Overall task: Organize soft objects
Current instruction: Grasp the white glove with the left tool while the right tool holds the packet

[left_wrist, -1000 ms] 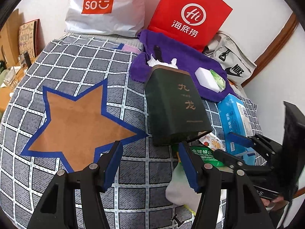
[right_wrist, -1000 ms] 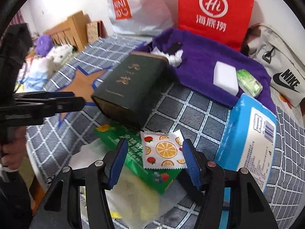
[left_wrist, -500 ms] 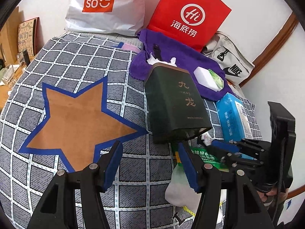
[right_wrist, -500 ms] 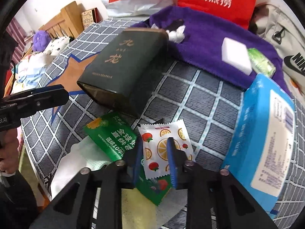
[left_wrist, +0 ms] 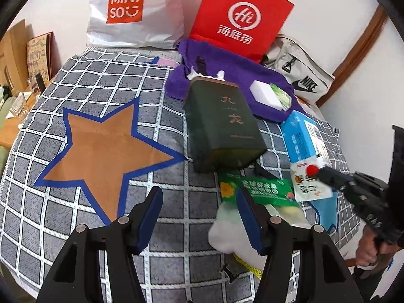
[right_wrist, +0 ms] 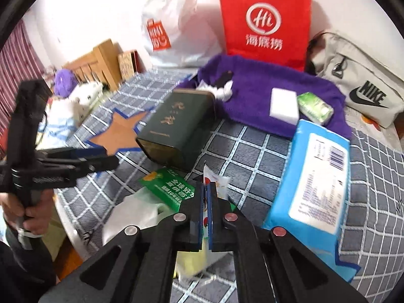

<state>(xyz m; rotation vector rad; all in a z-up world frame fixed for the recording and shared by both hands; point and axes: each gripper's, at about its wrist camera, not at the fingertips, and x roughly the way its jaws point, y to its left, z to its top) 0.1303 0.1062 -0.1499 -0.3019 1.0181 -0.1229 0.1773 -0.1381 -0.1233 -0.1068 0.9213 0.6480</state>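
Right gripper (right_wrist: 207, 192): clenched edge-on upon the fruit-print sachet (right_wrist: 214, 179), held above the green packet (right_wrist: 168, 184), between the dark tin (right_wrist: 176, 128) and the blue wipes pack (right_wrist: 315, 176). Left gripper (left_wrist: 199, 217): jaws apart, nothing between them, over the checked cloth (left_wrist: 164, 265) beside the star patch (left_wrist: 101, 149). Sponge (right_wrist: 282, 103) and small green pack (right_wrist: 314, 107): on the purple towel (right_wrist: 252, 85).

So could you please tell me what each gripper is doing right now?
Left gripper: open, holding nothing.
Right gripper: shut on the fruit-print sachet.
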